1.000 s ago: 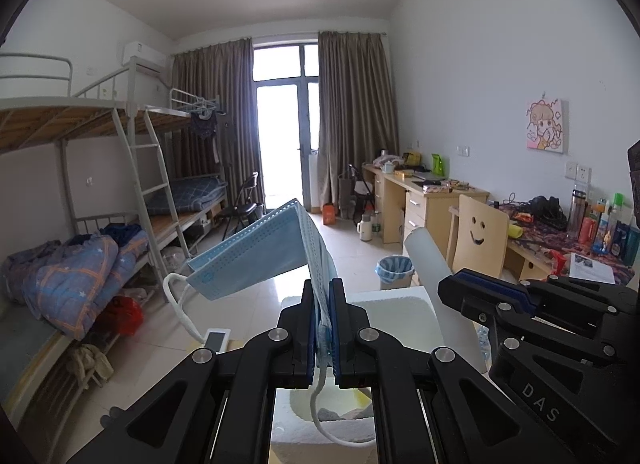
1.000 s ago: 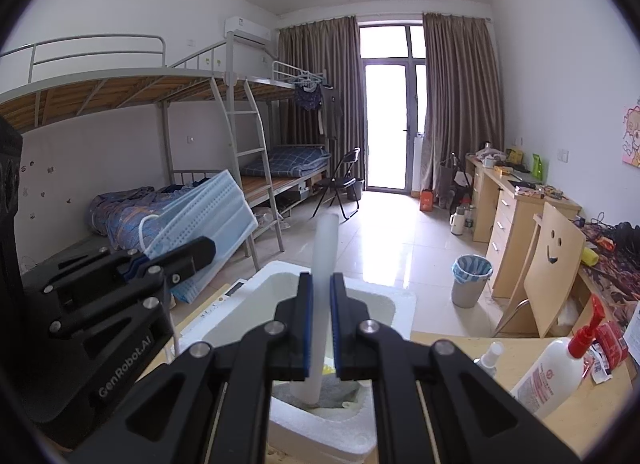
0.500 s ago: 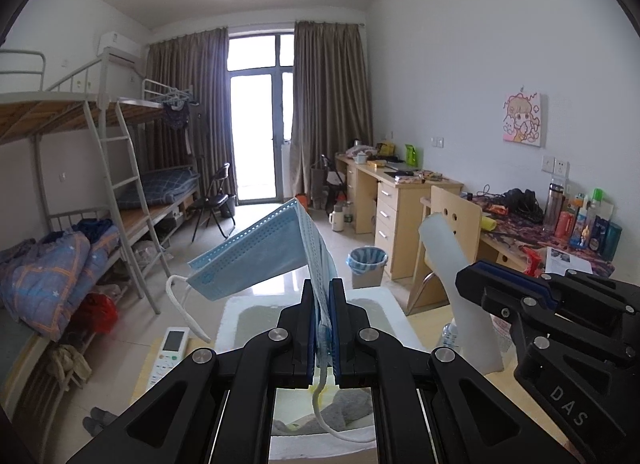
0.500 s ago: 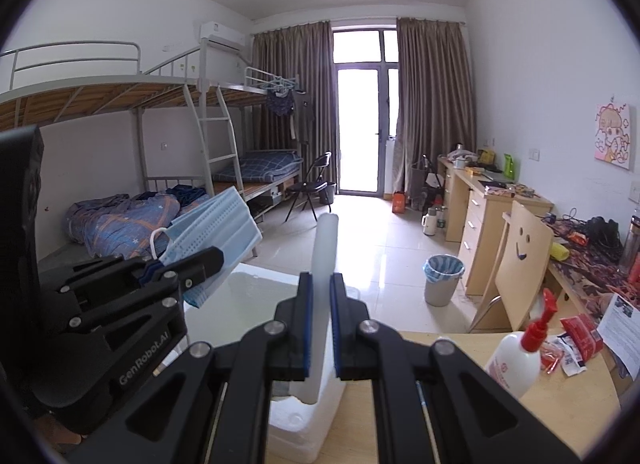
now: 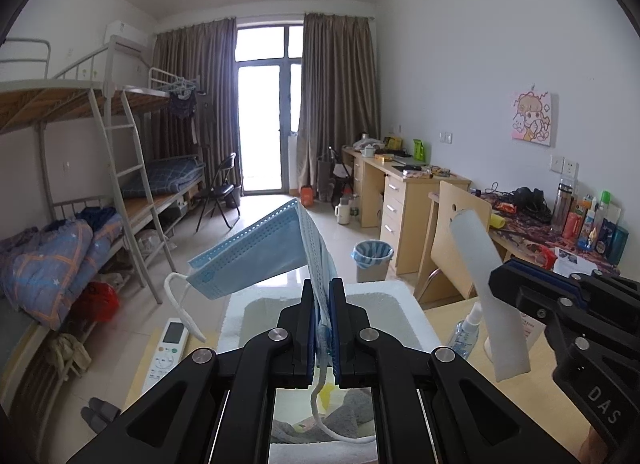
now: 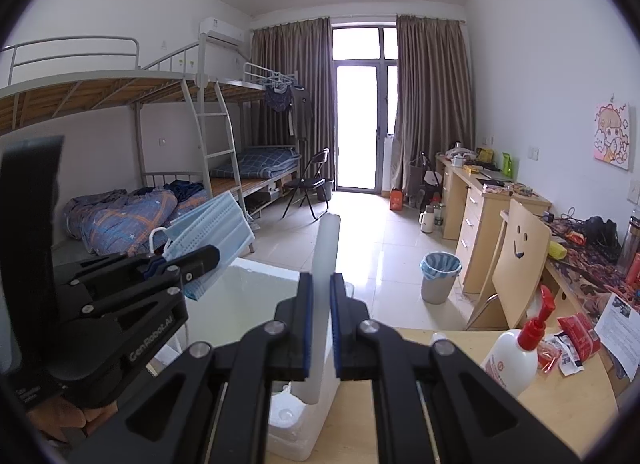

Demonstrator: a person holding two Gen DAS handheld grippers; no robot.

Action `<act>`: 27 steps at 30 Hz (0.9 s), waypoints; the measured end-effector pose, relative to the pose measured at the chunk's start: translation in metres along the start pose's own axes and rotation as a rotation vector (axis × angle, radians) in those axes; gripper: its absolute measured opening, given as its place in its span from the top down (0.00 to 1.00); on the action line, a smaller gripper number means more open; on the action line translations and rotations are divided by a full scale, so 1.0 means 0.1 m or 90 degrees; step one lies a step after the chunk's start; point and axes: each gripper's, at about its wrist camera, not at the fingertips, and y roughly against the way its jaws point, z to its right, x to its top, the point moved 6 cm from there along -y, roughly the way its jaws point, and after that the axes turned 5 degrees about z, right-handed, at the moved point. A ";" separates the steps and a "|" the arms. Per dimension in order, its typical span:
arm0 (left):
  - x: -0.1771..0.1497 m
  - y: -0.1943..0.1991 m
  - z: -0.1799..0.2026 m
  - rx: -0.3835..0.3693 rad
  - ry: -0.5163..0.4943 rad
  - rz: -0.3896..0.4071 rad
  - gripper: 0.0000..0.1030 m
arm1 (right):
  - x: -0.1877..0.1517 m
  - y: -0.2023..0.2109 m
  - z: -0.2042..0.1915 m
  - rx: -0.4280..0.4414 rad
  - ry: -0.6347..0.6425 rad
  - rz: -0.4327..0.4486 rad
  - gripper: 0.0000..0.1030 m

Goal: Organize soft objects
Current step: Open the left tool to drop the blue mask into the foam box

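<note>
My left gripper (image 5: 323, 328) is shut on a blue face mask (image 5: 256, 254), held above a white foam box (image 5: 384, 296). The mask's ear loop (image 5: 180, 304) hangs down. Grey and yellow soft items (image 5: 344, 412) lie inside the box. My right gripper (image 6: 320, 324) is shut on a white foam strip (image 6: 324, 276), standing upright over the box's right edge (image 6: 296, 428). The strip also shows in the left wrist view (image 5: 488, 288), and the mask in the right wrist view (image 6: 208, 232).
A remote control (image 5: 168, 348) lies left of the box on the wooden table (image 6: 552, 416). A white pump bottle with red top (image 6: 516, 356), a small spray bottle (image 5: 466, 330), red packets (image 6: 576, 336) and a paper sheet (image 6: 622, 320) are on the right.
Both grippers have moved right and back with their loads. The right gripper's strip now stands past the box's right edge instead of over its inside.
</note>
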 end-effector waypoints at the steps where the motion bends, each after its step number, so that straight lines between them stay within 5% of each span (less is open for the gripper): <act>1: -0.01 -0.02 -0.01 -0.001 0.002 -0.002 0.94 | -0.01 0.01 0.01 0.000 0.001 0.000 0.90; 4: -0.03 -0.09 -0.03 -0.003 0.001 -0.007 0.88 | -0.02 0.00 0.03 -0.004 -0.002 -0.001 0.90; 6: -0.06 -0.14 -0.05 -0.001 0.008 -0.017 0.60 | -0.03 -0.01 0.03 -0.006 -0.003 -0.003 0.90; 7: -0.08 -0.16 -0.06 0.001 0.010 -0.021 0.33 | -0.04 0.00 0.03 -0.006 -0.003 -0.004 0.90; 8: -0.09 -0.18 -0.06 0.001 0.011 -0.023 0.22 | -0.04 -0.01 0.03 -0.006 -0.004 -0.005 0.90; 14: -0.08 -0.16 -0.05 0.011 -0.002 0.004 0.14 | -0.05 -0.01 0.06 -0.008 -0.004 -0.004 0.90; 27: -0.02 -0.08 -0.06 0.025 -0.003 0.025 0.13 | -0.10 -0.02 0.08 -0.009 -0.004 -0.007 0.90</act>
